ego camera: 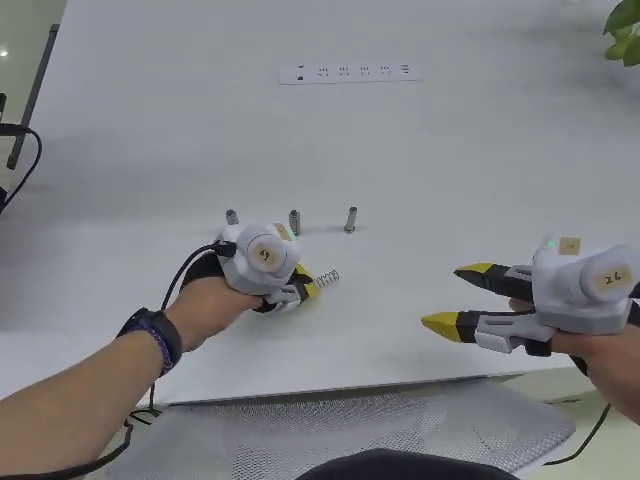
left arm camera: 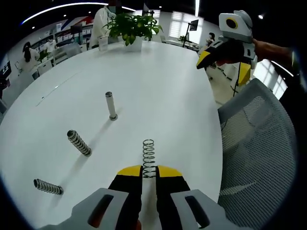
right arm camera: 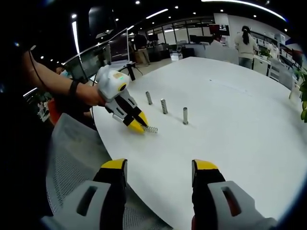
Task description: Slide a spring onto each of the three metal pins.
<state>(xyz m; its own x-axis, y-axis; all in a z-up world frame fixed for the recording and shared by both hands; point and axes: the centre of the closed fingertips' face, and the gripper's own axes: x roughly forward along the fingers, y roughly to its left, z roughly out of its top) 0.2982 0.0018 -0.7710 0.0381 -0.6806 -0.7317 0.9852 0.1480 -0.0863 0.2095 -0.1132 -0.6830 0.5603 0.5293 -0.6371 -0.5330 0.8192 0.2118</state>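
Three metal pins stand in a row on the white table (ego camera: pixel 450 150). The left pin (ego camera: pixel 232 217) and the middle pin (ego camera: pixel 295 221) each wear a spring; the right pin (ego camera: pixel 351 219) is bare. In the left gripper view the bare pin (left arm camera: pixel 111 105) stands upright, farther out than the two sprung pins (left arm camera: pixel 79 143) (left arm camera: pixel 48 187). My left gripper (ego camera: pixel 305 288) (left arm camera: pixel 149 170) is shut on one end of a loose spring (ego camera: pixel 326 278) (left arm camera: pixel 148 155), just short of the pins. My right gripper (ego camera: pixel 455 297) (right arm camera: pixel 158 167) is open, off to the right above the table's front edge, holding nothing.
A white power strip (ego camera: pixel 345 72) lies at the far side of the table. A potted plant (ego camera: pixel 625 30) is at the far right corner. A grey mesh chair (ego camera: pixel 400 430) sits below the front edge. People stand in the office beyond the table.
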